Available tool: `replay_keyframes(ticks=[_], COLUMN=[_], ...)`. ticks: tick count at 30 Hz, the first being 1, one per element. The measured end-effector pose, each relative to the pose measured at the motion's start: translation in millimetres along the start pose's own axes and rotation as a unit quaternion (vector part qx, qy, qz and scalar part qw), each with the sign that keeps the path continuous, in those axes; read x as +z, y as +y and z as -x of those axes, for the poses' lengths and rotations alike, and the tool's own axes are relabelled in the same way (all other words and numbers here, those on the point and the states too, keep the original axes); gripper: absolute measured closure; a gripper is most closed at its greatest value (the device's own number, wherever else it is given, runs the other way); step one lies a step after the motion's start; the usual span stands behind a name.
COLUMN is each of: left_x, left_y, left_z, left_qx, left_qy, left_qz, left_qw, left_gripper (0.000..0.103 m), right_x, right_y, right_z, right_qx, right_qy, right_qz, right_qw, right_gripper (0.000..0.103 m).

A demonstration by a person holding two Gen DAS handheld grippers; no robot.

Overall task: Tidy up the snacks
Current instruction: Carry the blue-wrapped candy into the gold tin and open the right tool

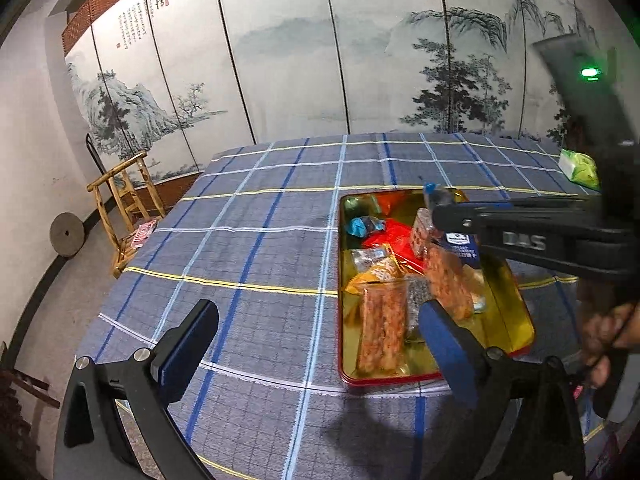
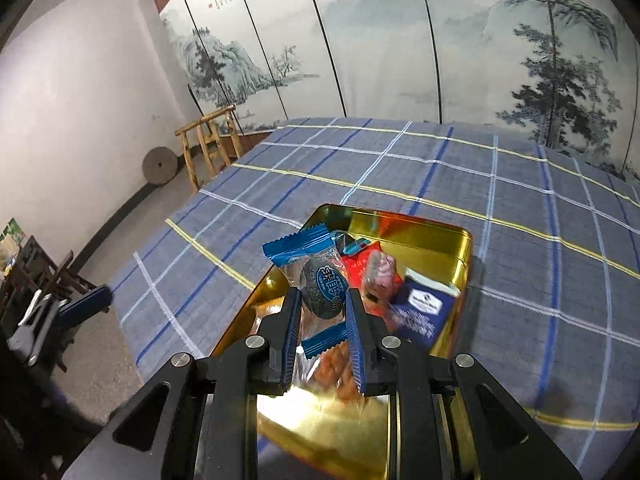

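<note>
Tins: one, a gold-lined tin (image 1: pixel 516 300) with a red outer rim, resting on the plaid tablecloth (image 1: pixel 256 248).
Long clear packs of orange snack: two counted in the left wrist view, one (image 1: pixel 380 328) lying flat at the near end of the tin, one (image 1: pixel 446 280) leaning across the middle.
Blue-ended sweets: two, one pinched sweet (image 2: pixel 320 292) with a dark round centre, one smaller wrapped sweet (image 1: pixel 362 225) at the far left of the tin.
Other packs in the tin: one red packet (image 2: pixel 362 262), one dark blue packet (image 2: pixel 424 308) with a white logo; further wrappers too jumbled to count.
Green packs: one green packet (image 1: pixel 580 168) on the cloth beyond the tin, well apart from it.
Left gripper (image 1: pixel 320 344): spread wide, nothing between the fingers; held above the cloth, tin just beside the right-hand finger.
Right gripper (image 2: pixel 324 320): pressed onto the pinched sweet, pads on either side of the clear middle part of the wrapper.
Pinched sweet versus tin: held over the tin's interior; whether touching the packs beneath, cannot tell.
Room: one wooden frame (image 1: pixel 128 204) and one stone disc (image 1: pixel 67 234) by the wall.
</note>
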State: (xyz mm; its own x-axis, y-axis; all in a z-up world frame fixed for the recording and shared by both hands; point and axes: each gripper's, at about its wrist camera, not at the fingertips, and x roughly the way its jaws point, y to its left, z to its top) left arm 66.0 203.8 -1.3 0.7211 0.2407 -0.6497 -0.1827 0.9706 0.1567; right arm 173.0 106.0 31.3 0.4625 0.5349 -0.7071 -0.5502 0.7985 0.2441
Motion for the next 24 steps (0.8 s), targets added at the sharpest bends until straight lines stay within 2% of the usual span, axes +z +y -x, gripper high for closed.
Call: replay_keyframes(ticks=[4, 11, 24], left_x=[1.5, 4.3, 8.1], left_y=[-2.7, 0.3, -3.9], left_z=[-2.6, -14.2, -19.8], left_qx=[0.02, 0.022, 0.019], left_qy=[-0.004, 0.013, 0.021], left_qz=[-0.012, -0.001, 0.003], left_qw=[0.9997, 0.9997, 0.9996], left_gripper=[0.003, 0.003, 0.003], right_x=[10.7, 21.7, 28.4], right_y=[-2.4, -1.3, -7.4], right_z=[-23.9, -50.8, -56.5], right_qx=[-0.008, -0.018, -0.018], right_qy=[0.009, 0.019, 0.007], right_qz=[-0.007, -0.009, -0.02], right_qw=[1.0, 1.0, 1.0], right_gripper=[0.079, 0.079, 0.079])
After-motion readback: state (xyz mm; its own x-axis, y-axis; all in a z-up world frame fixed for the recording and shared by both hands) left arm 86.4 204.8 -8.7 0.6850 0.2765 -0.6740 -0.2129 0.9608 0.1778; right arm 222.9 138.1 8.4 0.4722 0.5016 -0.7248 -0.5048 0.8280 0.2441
